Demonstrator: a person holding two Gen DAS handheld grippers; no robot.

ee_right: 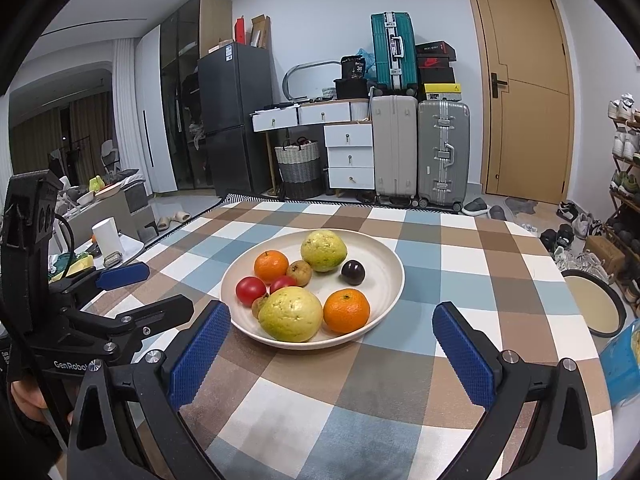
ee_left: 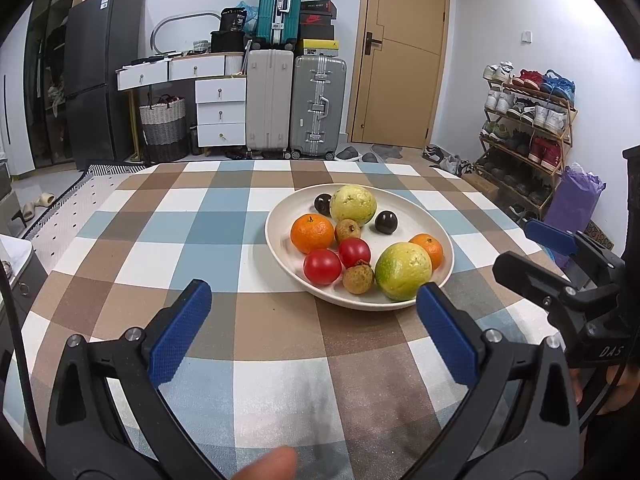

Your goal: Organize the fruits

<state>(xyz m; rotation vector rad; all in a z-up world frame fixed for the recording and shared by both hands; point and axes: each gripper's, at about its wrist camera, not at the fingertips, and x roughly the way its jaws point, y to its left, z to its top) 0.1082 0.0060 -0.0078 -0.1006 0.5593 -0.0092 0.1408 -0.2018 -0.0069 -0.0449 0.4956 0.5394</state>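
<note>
A cream plate point(ee_left: 404, 204) point(ee_right: 386, 276) on the checked tablecloth holds mixed fruit: two green-yellow guavas point(ee_left: 403, 271) point(ee_right: 291, 314), two oranges point(ee_left: 312, 233) point(ee_right: 346, 310), two red tomatoes point(ee_left: 322, 266) point(ee_right: 251, 290), two dark plums point(ee_left: 386, 222) point(ee_right: 353, 272) and two small brown longans point(ee_left: 358, 279). My left gripper point(ee_left: 314, 334) is open and empty, just short of the plate's near rim. My right gripper point(ee_right: 332, 352) is open and empty, also just short of the plate. Each gripper shows at the edge of the other's view.
A dark-rimmed round tray point(ee_right: 596, 304) and a blue packet point(ee_right: 622, 364) lie at the table's right edge. Suitcases point(ee_left: 296, 104), white drawers point(ee_left: 220, 112), a shoe rack point(ee_left: 524, 128) and a door stand beyond the table.
</note>
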